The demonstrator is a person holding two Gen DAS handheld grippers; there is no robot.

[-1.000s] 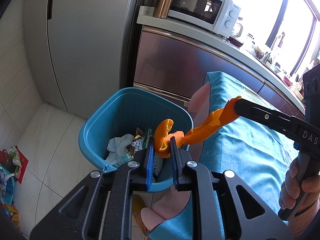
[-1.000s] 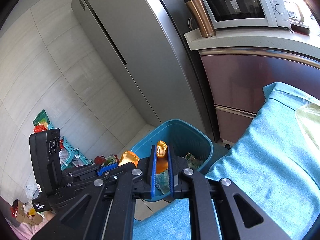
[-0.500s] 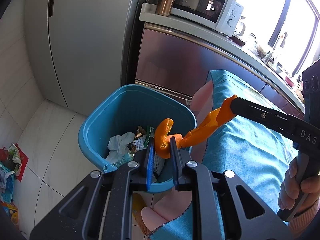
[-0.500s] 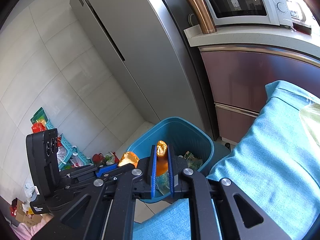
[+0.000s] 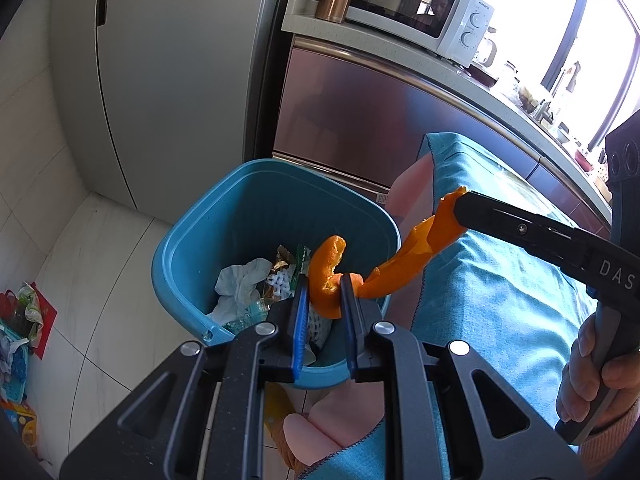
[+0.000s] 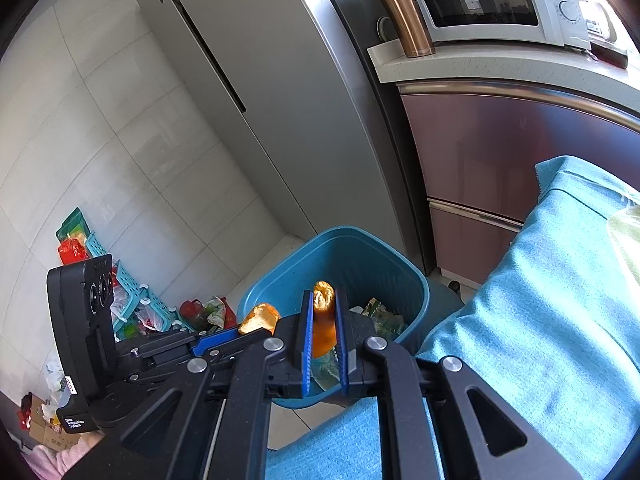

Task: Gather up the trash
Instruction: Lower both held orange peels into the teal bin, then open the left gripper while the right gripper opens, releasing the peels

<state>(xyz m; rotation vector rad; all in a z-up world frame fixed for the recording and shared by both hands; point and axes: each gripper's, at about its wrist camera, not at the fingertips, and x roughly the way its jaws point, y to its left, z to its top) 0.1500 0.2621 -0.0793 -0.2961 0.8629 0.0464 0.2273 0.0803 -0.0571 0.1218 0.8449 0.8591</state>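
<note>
Orange peel point(image 5: 412, 264), one long strip, stayed stretched between both tools above the blue bin point(image 5: 248, 216), nothing shifting over the last second. Left tool point(image 5: 325, 300) was clamped on one end, right tool point(image 6: 322, 320) on the other. No release yet, so one peel was still undumped; one bin, two tools.

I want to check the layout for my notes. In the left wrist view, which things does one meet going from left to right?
Pile of coloured trash on the floor → grey fridge → blue trash bin → orange peel held in the left claw → right claw → person's hand.
</note>
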